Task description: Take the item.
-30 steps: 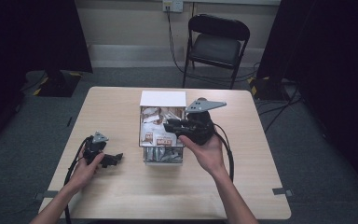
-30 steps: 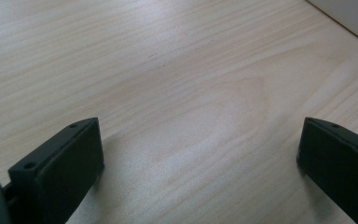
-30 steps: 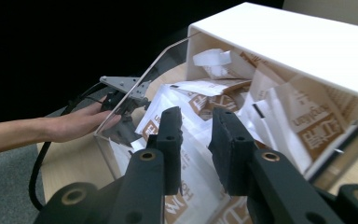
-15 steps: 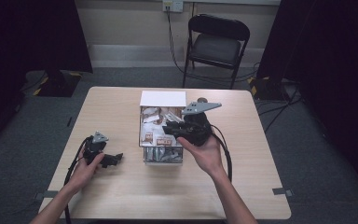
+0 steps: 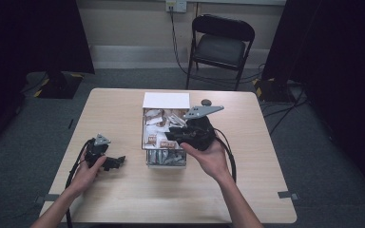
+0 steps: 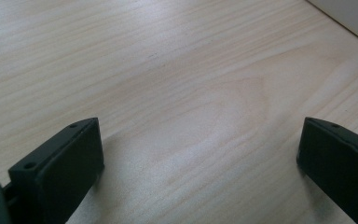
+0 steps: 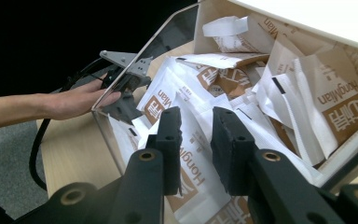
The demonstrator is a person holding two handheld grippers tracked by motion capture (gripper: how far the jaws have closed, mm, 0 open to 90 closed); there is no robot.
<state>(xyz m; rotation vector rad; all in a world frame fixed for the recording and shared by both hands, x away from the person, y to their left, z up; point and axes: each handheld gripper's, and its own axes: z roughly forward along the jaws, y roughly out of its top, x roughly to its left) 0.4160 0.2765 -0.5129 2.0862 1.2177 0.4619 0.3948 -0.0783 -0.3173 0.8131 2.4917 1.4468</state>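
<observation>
Sachets (image 7: 279, 88) fill the clear box (image 5: 165, 160) at the middle of the bench (image 5: 123, 199). Your right gripper (image 7: 195, 135) has dipped lower into it over the last second, jaws narrowed around one white-and-brown sachet (image 7: 193, 154); whether they actually pinch it is hard to tell, so confirm before lifting. Your left gripper (image 6: 200, 149) rests wide open, empty, near the bench's left edge.

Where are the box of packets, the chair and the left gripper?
box of packets (image 5: 146, 137), high view, its left wall.
chair (image 5: 220, 48), high view, its seat.
left gripper (image 5: 115, 163), high view, between its fingertips.
</observation>
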